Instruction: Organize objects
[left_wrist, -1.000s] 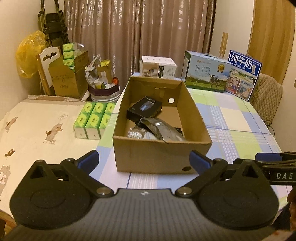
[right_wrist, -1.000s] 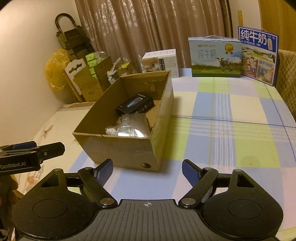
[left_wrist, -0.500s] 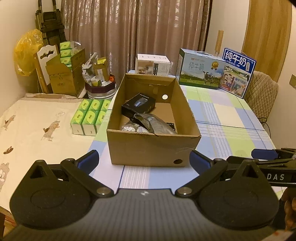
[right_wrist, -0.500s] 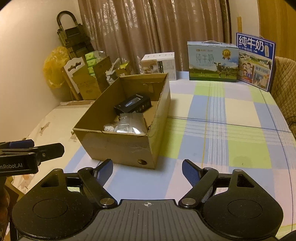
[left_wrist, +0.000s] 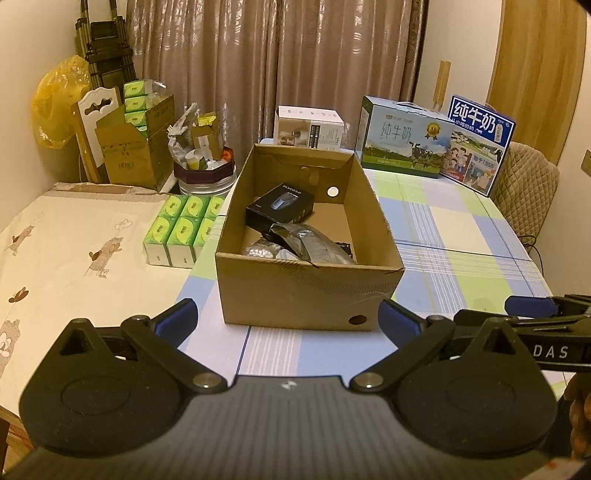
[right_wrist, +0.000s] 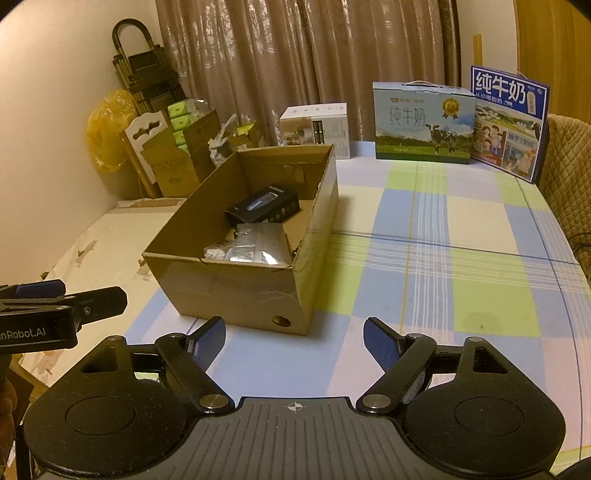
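Note:
An open cardboard box (left_wrist: 306, 295) (right_wrist: 236, 291) stands on the checked tablecloth. Inside it lie a black product box (left_wrist: 280, 206) (right_wrist: 263, 208), a silver foil bag (left_wrist: 314, 247) (right_wrist: 258, 245) and a small packet of white beads (left_wrist: 258, 252) (right_wrist: 215, 253). My left gripper (left_wrist: 287, 319) hangs open just before the box's near wall, with nothing between its blue pads. A little right of the box's near corner, my right gripper (right_wrist: 294, 338) is open and empty too. Each gripper shows at the edge of the other's view.
A pack of green tissue boxes (left_wrist: 184, 229) lies left of the box. At the table's far end stand a white carton (left_wrist: 309, 127) and two milk cartons (left_wrist: 404, 142) (left_wrist: 478, 144). A padded chair (left_wrist: 524, 188) is at the right, cluttered boxes and a yellow bag at the back left.
Both views have drawn back a little from the cardboard box, which looks slightly farther and smaller. The jaws of both grippers stay as wide as before.

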